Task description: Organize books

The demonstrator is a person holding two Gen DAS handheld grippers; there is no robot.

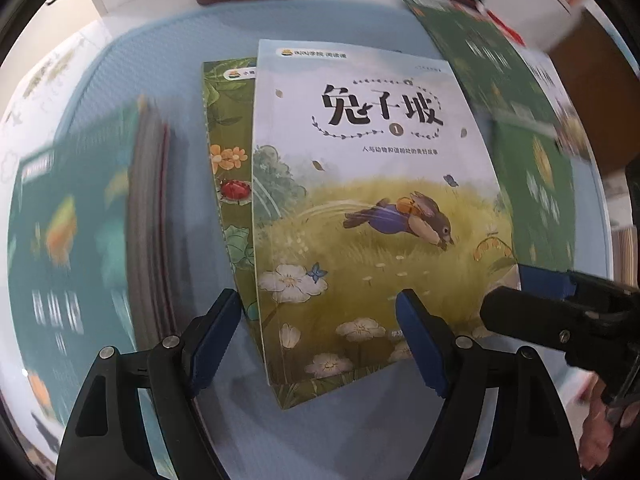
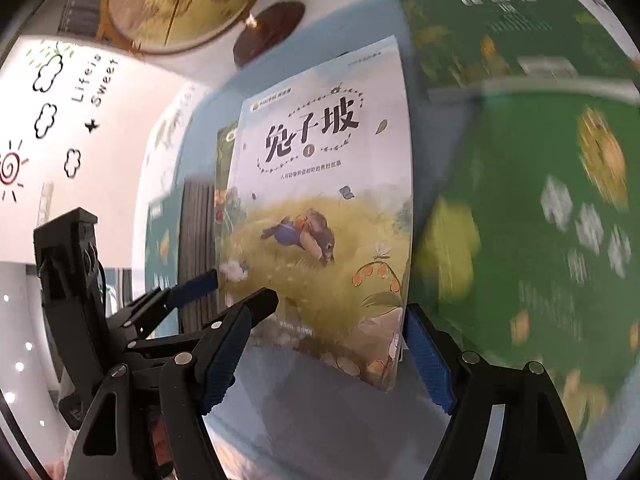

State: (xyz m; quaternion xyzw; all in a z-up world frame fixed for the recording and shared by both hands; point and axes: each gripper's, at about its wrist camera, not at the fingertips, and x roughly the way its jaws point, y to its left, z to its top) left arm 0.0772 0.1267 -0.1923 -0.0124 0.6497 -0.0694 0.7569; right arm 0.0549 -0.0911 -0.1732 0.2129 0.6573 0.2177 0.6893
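The rabbit book (image 1: 372,208), its cover showing a rabbit leaping over a yellow meadow, is seen lying flat on the pale blue mat (image 1: 160,52), overlapping a leafy ladybird book (image 1: 230,168) whose left strip alone is exposed. Over its lower edge the left gripper (image 1: 320,340) is held, jaws spread wide, nothing pinched; the blue pads are seen apart, one just off the book's left edge, one above the cover. To the left a blurred teal stack of books (image 1: 80,240) is seen, page edges turned toward the centre. To the right, green books (image 2: 540,220) are spread, smeared by motion. The right gripper (image 2: 324,360) is shown spread too, jaws parted around the rabbit book's lower right corner, with no pressing visible. A globe (image 2: 180,4) on a dark wooden base (image 2: 268,28) is seen beyond the mat.
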